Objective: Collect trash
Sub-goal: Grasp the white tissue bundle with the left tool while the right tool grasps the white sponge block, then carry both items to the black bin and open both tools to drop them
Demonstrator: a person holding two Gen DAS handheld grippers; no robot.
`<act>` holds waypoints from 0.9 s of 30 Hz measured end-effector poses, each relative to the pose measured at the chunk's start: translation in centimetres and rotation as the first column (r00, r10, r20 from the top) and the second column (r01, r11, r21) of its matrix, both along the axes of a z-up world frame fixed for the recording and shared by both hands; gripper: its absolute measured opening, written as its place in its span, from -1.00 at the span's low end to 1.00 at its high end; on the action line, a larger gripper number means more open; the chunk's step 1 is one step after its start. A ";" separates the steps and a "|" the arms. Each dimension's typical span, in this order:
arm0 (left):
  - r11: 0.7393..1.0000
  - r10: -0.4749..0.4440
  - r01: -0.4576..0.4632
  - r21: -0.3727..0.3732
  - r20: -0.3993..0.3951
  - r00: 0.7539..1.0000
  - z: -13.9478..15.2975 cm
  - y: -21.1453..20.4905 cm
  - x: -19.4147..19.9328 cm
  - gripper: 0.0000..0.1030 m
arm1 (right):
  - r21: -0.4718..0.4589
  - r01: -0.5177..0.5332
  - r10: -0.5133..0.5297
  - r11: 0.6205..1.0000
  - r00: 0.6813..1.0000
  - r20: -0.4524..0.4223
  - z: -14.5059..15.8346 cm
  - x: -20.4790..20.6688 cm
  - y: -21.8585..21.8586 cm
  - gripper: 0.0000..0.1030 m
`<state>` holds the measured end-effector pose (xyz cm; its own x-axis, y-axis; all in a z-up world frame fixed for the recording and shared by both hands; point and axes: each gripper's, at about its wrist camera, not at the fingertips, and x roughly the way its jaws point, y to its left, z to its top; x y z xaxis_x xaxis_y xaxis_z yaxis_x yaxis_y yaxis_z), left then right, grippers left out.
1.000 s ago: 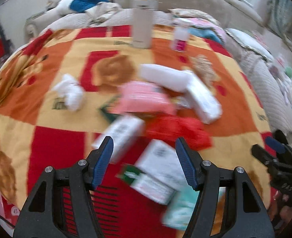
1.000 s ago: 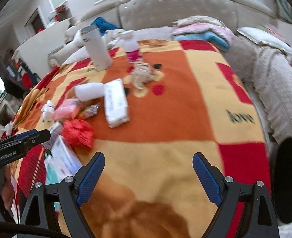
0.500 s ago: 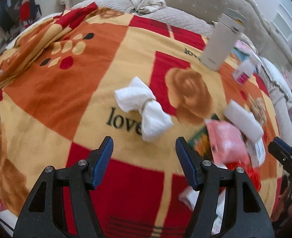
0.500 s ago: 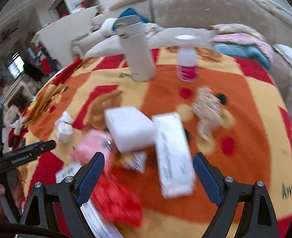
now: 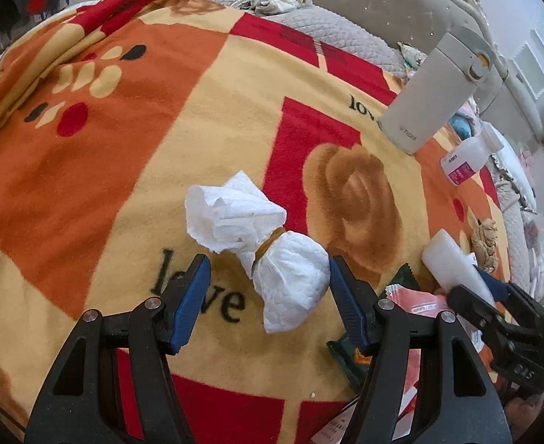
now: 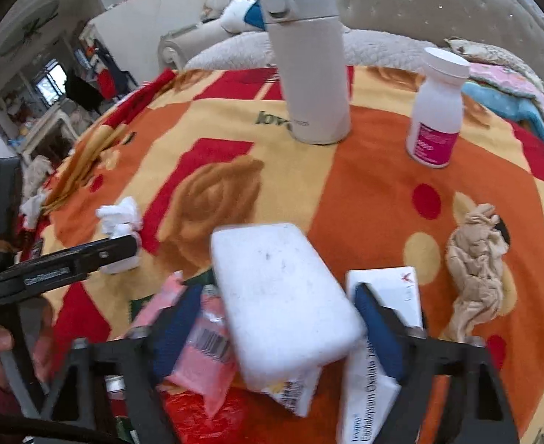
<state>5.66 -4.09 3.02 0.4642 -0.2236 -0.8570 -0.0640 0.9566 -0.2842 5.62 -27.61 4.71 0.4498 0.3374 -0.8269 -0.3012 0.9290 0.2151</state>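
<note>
In the left wrist view, the left gripper (image 5: 270, 296) is hanging over the patterned blanket (image 5: 124, 170) with its jaws standing apart, and the wad of white tissue (image 5: 257, 244), tied at the waist with a band, is lying at centre frame. The wad's lower half is sitting between the two blue pads; the right pad is looking very close to it, though I cannot tell if it is touching.

In the right wrist view, the right gripper (image 6: 283, 333) is closing its jaws around a white foam block (image 6: 283, 307) at lower centre; the pads are blurred, so contact is uncertain. A pink packet (image 6: 201, 347) is lying under the left finger, a white medicine box (image 6: 375, 370) under the right.

At the top of that frame a white thermos (image 6: 308, 74) and a pill bottle (image 6: 438, 111) are standing upright, both capped, contents hidden. A crumpled tan rag (image 6: 475, 259) is lying at right.
</note>
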 end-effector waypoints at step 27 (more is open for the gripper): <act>0.970 -0.237 0.224 0.091 0.175 0.956 6.7 -7.0 -10.3 -0.46 | 0.000 0.128 -0.125 0.992 0.973 0.193 5.3 -12.8 -4.7 0.14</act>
<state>-4.65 -11.10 9.73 0.5576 -0.2859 -0.7794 0.2072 0.9570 -0.2028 -7.16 -32.27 10.03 0.6392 0.2579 -0.7245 -0.2156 0.9644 0.1531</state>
